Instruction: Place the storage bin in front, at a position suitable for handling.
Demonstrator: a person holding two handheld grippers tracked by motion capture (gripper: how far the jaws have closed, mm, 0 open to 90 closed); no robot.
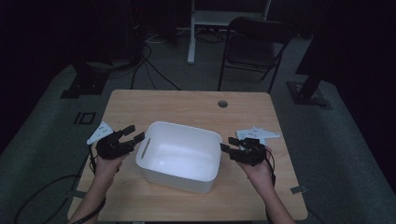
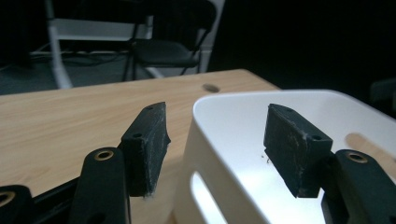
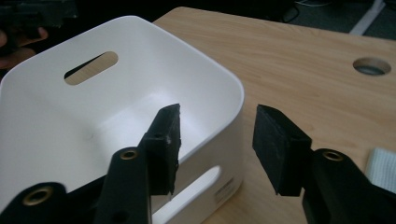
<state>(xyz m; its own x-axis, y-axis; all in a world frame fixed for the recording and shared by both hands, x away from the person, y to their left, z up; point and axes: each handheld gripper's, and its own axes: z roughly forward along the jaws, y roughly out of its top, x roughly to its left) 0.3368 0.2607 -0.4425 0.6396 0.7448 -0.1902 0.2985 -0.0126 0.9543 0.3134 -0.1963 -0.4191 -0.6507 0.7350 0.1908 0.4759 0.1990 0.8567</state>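
Note:
An empty white plastic bin with slot handles stands in the middle of the wooden table. My left gripper is at the bin's left end and open. In the left gripper view this gripper straddles the bin's wall, one jaw outside and one inside, and the pads do not touch it. My right gripper is at the bin's right end, also open. In the right gripper view it straddles the bin's rim the same way, with a gap on both sides.
A round cable hole sits near the table's far edge. A black folding chair and a white desk frame stand beyond the table. Cables lie on the grey floor. Something white lies on the table beside the right gripper.

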